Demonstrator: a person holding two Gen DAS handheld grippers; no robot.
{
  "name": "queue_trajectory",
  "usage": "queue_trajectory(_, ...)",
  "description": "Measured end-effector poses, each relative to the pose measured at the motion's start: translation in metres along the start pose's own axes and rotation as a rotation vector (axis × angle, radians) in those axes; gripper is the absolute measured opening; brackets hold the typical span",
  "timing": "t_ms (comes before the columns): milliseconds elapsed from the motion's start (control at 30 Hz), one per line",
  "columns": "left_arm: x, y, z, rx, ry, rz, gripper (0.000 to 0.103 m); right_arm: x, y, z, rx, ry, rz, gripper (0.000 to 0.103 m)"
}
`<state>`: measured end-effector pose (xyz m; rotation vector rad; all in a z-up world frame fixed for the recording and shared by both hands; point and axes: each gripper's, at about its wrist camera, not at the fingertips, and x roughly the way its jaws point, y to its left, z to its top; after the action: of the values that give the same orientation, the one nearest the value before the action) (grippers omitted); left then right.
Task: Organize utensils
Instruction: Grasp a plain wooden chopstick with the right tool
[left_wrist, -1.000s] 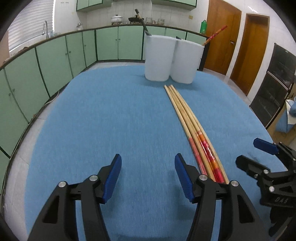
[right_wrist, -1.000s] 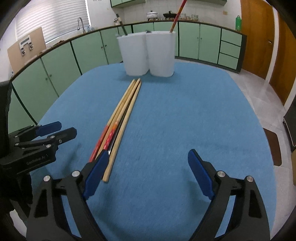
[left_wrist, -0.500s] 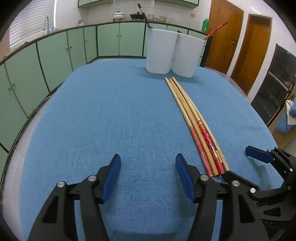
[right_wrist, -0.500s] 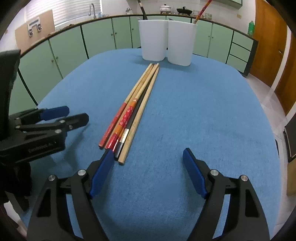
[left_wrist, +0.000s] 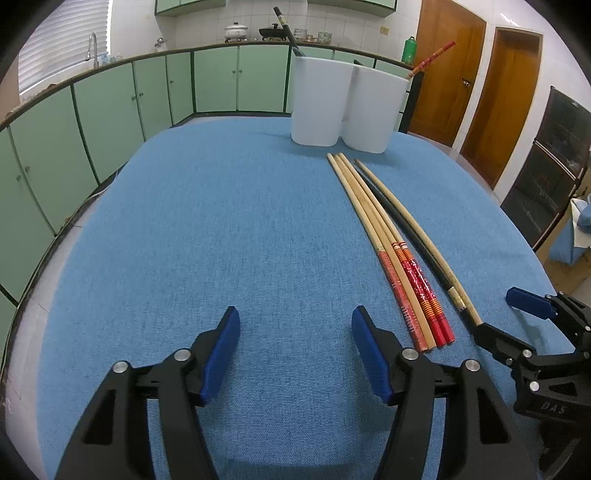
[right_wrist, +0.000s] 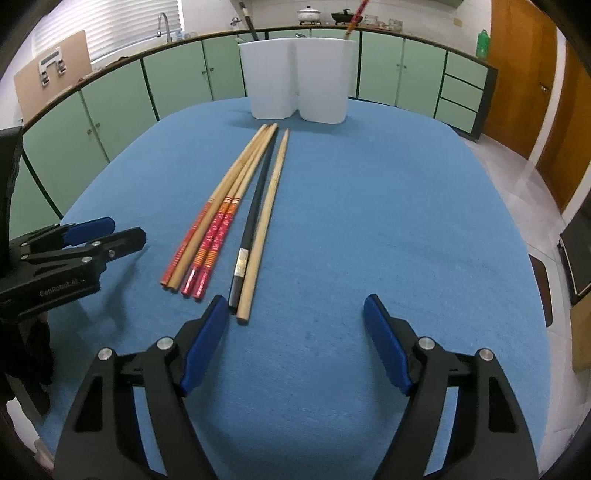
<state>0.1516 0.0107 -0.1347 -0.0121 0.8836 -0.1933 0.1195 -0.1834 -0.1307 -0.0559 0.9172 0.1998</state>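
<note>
Left gripper (left_wrist: 295, 347) poised over bare blue tablecloth (left_wrist: 221, 229), jaws apart, nothing between; chopsticks (right_wrist: 236, 218) lying side by side just right of it, tips toward twin white holders (right_wrist: 297, 81) at the far edge; right gripper (right_wrist: 291, 332) gaping, just narrowed, left pad beside the nearest ends, gripping nothing.

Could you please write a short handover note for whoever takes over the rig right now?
Left tongs: open, empty, hovering over the blue table.
Right tongs: open, empty, jaws just been closing a little, its left pad beside the near end of the plain chopstick.
Six chopsticks lie side by side on the table: four red-ended chopsticks, a black chopstick, the plain one.
Done: one black and one red-ended stick stand in the white holders.
Left: move the six into the holders.
</note>
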Motion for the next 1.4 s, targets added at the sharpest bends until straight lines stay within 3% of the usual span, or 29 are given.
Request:
queue_trajectory(167, 0.000, 0.000, 0.000, 0.000, 0.000, 0.003, 0.063, -0.001, 0.003, -0.001, -0.018, -0.002, 0.003, 0.065)
queue_trajectory(367, 0.000, 0.000, 0.000, 0.000, 0.001, 0.005, 0.063, -0.006, -0.010, -0.001, 0.042, -0.004, 0.053, 0.064)
queue_trajectory(933, 0.001, 0.000, 0.001, 0.002, 0.002, 0.007, 0.065, 0.000, 0.008, -0.001, -0.036, 0.000, -0.009, 0.062)
queue_trajectory(1033, 0.002, -0.001, 0.001, 0.007, 0.004, 0.012, 0.065, -0.001, 0.008, -0.001, -0.025, -0.003, 0.007, 0.053)
queue_trajectory(1133, 0.002, -0.002, 0.001, 0.009, 0.004, 0.014, 0.065, -0.001, 0.016, -0.001, -0.061, -0.007, 0.032, 0.035)
queue_trajectory(1233, 0.002, -0.002, 0.002, 0.009, 0.004, 0.013, 0.065, -0.001, 0.020, -0.001, -0.080, -0.009, 0.070, 0.009)
queue_trajectory(1400, 0.002, -0.002, 0.001, 0.008, 0.004, 0.014, 0.065, -0.002, 0.005, 0.000, -0.011, -0.016, 0.063, 0.006)
